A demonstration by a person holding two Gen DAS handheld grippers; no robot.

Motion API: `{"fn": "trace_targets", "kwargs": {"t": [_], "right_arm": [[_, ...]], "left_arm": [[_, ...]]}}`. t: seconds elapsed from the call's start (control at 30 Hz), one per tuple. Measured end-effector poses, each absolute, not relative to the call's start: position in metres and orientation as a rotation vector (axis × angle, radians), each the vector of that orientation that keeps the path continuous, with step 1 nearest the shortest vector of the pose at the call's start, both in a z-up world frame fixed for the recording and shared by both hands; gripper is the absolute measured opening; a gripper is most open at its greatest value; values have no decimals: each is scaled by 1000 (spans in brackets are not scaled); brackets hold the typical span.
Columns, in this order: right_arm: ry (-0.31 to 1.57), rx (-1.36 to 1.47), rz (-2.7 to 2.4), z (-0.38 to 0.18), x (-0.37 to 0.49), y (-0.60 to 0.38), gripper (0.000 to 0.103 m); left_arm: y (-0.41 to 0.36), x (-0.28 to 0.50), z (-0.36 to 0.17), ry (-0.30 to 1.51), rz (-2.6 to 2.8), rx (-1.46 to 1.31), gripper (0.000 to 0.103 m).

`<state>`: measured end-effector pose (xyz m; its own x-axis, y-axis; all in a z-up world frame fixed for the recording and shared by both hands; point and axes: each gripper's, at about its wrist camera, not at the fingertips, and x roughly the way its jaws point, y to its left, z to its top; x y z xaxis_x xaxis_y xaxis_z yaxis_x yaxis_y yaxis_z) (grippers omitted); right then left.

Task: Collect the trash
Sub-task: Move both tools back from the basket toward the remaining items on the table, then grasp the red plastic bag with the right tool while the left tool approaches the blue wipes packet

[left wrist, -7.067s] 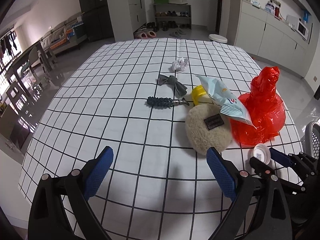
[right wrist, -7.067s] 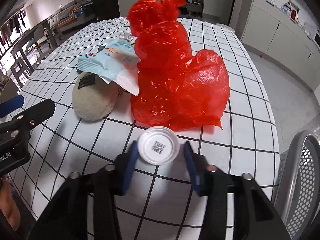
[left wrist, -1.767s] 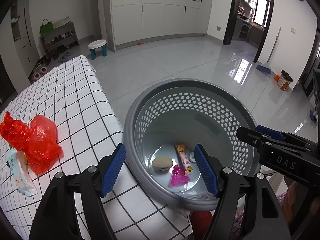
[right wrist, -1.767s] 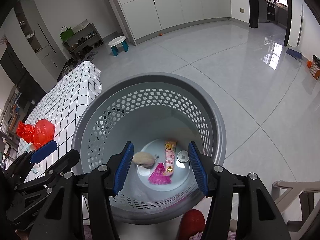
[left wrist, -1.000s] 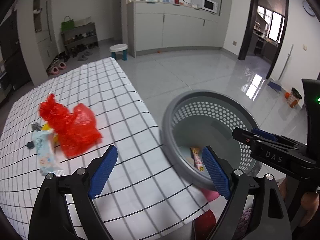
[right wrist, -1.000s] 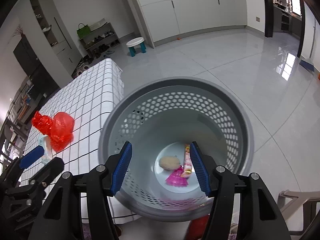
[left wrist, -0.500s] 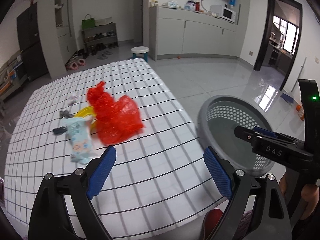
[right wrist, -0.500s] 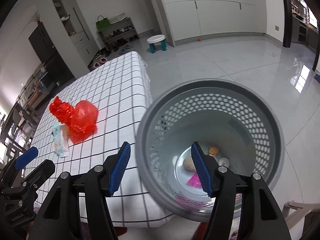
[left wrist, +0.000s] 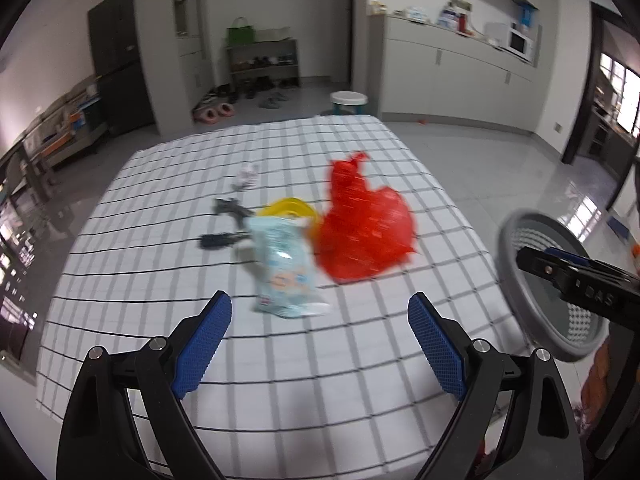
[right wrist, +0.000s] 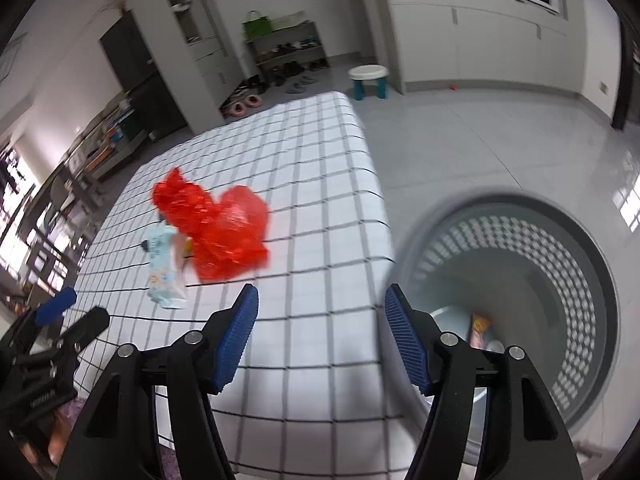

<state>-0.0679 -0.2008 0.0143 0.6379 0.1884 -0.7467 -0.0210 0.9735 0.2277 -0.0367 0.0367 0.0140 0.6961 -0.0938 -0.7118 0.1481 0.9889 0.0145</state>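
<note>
I kept both the left gripper (left wrist: 318, 322) and the right gripper (right wrist: 321, 322) wide and empty. The crumpled red bag (left wrist: 362, 230) looked blurred beside the pale blue wrapper (left wrist: 285, 270) on the checked table (left wrist: 160, 264).

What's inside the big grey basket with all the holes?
Deep in the grey perforated plastic basket, an orange-and-pink wrapper lies on the bottom. The right gripper and the near wall hide the rest of the bottom.

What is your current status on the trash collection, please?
Left gripper and right gripper open, empty. Red plastic bag and light blue snack wrapper on checkered tablecloth. Grey perforated basket beside table. Nothing in the way.
</note>
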Motion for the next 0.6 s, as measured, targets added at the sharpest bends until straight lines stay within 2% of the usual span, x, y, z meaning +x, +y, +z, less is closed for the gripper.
{"fn": "trace_targets", "kwargs": {"t": [0.37,0.6], "right_arm": [[890,100,245,17,-20,-145,65],[897,94,284,6,6,-134,66]], "left_arm": [[78,1,28,772,-15,50,90],[82,28,7,788,17,52,90]]}}
